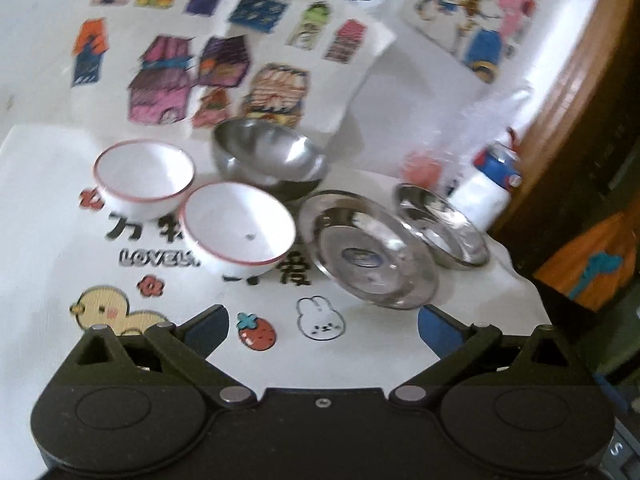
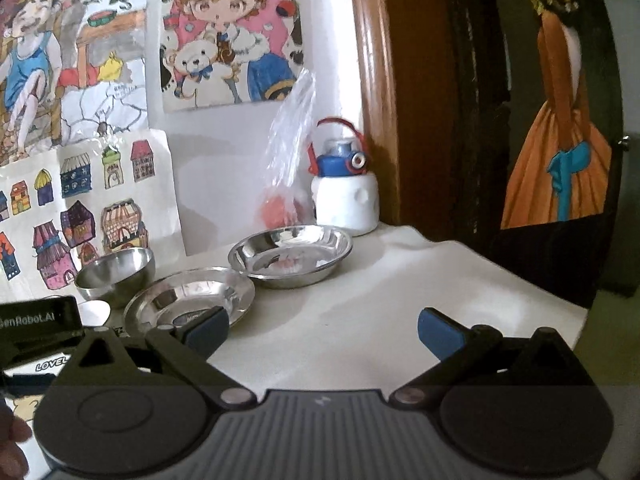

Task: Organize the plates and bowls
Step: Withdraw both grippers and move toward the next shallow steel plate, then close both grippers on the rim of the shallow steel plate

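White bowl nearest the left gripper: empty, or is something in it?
Nearly empty: the near white bowl sits upright, its inside plain white apart from one small dark speck near the bottom. What the speck is, the blurred left wrist view does not show.

Both cameras look forward and downward along their own hand-held gripper at the white table (image 1: 360, 120), facing the wall of drawings (image 2: 100, 184). The left view sits close over the bowls. The right view looks farther right, toward the door frame (image 2: 384, 100). Both share the steel bowl (image 1: 268, 158), two steel plates (image 1: 372, 252) and bottle (image 2: 345, 196).
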Action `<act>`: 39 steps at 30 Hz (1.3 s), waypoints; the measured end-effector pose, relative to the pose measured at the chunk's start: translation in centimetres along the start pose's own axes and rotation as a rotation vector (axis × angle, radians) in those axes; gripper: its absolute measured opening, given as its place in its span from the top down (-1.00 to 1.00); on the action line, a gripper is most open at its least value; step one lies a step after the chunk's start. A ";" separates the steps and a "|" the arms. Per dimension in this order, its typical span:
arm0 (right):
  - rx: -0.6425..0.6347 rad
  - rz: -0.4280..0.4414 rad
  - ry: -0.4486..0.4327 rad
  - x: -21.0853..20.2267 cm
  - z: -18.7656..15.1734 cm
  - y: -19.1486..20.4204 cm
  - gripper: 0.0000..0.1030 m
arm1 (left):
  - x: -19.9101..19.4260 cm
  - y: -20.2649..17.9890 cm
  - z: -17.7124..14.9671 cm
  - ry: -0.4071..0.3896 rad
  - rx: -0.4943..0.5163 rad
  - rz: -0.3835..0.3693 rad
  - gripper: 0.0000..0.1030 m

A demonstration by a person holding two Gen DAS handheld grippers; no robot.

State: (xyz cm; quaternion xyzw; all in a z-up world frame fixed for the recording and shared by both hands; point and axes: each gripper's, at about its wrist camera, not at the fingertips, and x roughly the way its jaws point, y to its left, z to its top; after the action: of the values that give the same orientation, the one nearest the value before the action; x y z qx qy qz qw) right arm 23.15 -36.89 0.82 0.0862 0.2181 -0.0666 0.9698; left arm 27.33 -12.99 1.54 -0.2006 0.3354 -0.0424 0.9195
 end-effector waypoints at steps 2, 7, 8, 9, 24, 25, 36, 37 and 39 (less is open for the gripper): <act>0.025 0.030 0.023 1.7 0.4 0.0 -0.99 | 0.8 0.0 -0.1 0.004 -0.025 0.015 -0.96; 0.055 0.087 0.080 5.6 1.2 0.5 -0.98 | 2.9 -0.2 -0.2 0.010 -0.060 0.041 -0.91; 0.055 0.095 0.084 6.3 1.3 0.6 -0.98 | 3.4 -0.2 -0.2 0.013 -0.072 0.037 -0.91; 0.056 0.101 0.086 6.9 1.5 0.8 -0.98 | 3.9 -0.2 -0.2 0.011 -0.085 0.033 -0.90; 0.207 0.286 0.218 13.6 1.4 0.4 -0.18 | 5.7 -0.1 0.1 -0.070 -0.144 -0.018 -0.31; 0.218 0.296 0.228 13.8 1.2 0.4 -0.05 | 5.8 0.0 0.1 -0.069 -0.149 -0.026 -0.21; 0.263 0.340 0.248 14.2 0.7 0.6 0.68 | 6.4 0.7 0.2 -0.082 -0.180 -0.036 0.56; 0.261 0.340 0.247 14.1 0.7 0.6 0.72 | 6.4 0.6 0.2 -0.085 -0.174 -0.045 0.67; 0.255 0.333 0.244 13.8 0.7 0.8 0.73 | 6.3 0.4 0.1 -0.090 -0.158 -0.048 0.71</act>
State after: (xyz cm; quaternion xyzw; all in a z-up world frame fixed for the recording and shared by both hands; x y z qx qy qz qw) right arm 35.96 -37.51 -4.49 0.2502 0.3062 0.0781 0.9152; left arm 32.25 -13.87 -2.33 -0.2823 0.2910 -0.0287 0.9137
